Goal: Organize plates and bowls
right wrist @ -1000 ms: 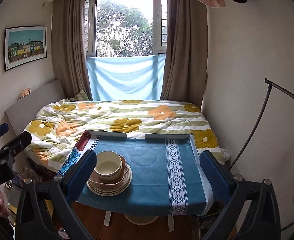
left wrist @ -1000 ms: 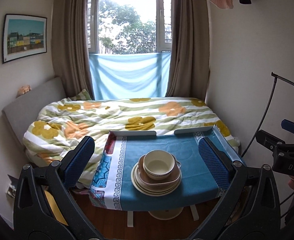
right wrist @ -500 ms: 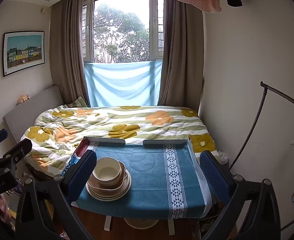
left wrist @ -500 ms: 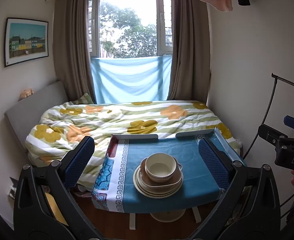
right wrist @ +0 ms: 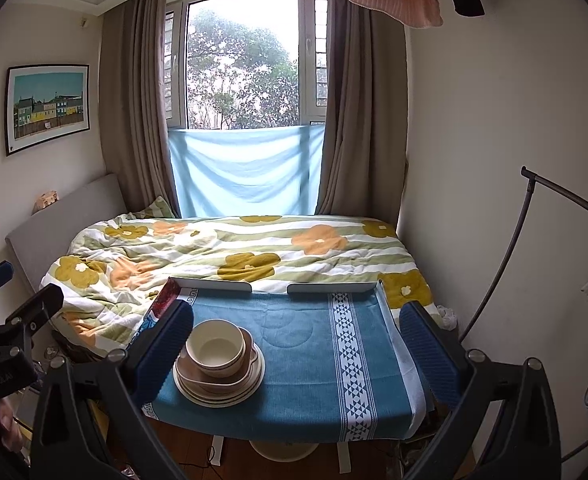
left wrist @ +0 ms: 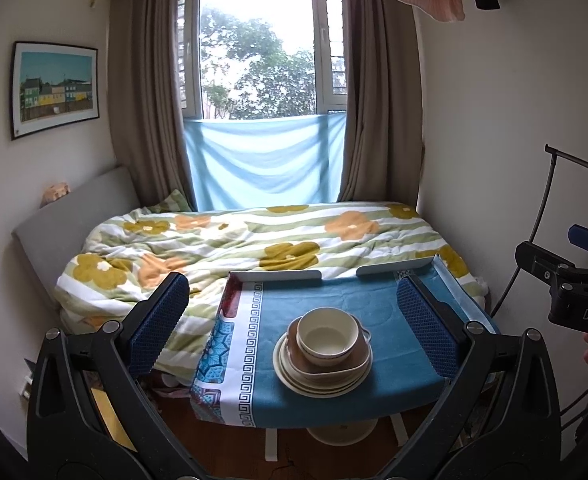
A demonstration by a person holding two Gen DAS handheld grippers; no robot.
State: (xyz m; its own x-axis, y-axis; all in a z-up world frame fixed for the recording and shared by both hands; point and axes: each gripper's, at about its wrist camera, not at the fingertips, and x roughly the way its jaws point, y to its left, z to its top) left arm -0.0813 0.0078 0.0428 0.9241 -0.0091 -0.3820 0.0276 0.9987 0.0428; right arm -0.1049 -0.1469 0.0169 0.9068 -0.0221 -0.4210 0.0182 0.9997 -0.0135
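Note:
A cream bowl (left wrist: 327, 336) sits in a brown bowl (left wrist: 346, 364) on a stack of cream plates (left wrist: 318, 384), on a small table with a blue cloth (left wrist: 378, 312). The same stack shows in the right wrist view: cream bowl (right wrist: 215, 347), brown bowl (right wrist: 213, 378), plates (right wrist: 221, 394). My left gripper (left wrist: 294, 320) is open and empty, held back from the table with the stack between its fingers in view. My right gripper (right wrist: 298, 336) is open and empty, to the right of the stack. Each gripper shows at the edge of the other's view.
A bed with a flowered quilt (left wrist: 253, 244) lies just behind the table, under a curtained window. White rails (right wrist: 209, 285) line the table's far edge. A dark curved stand (right wrist: 510, 248) rises at the right by the wall. Clothes hang overhead.
Both grippers have moved a little closer to the table and the view has tilted slightly up. The stack has not moved. Both grippers stay open.

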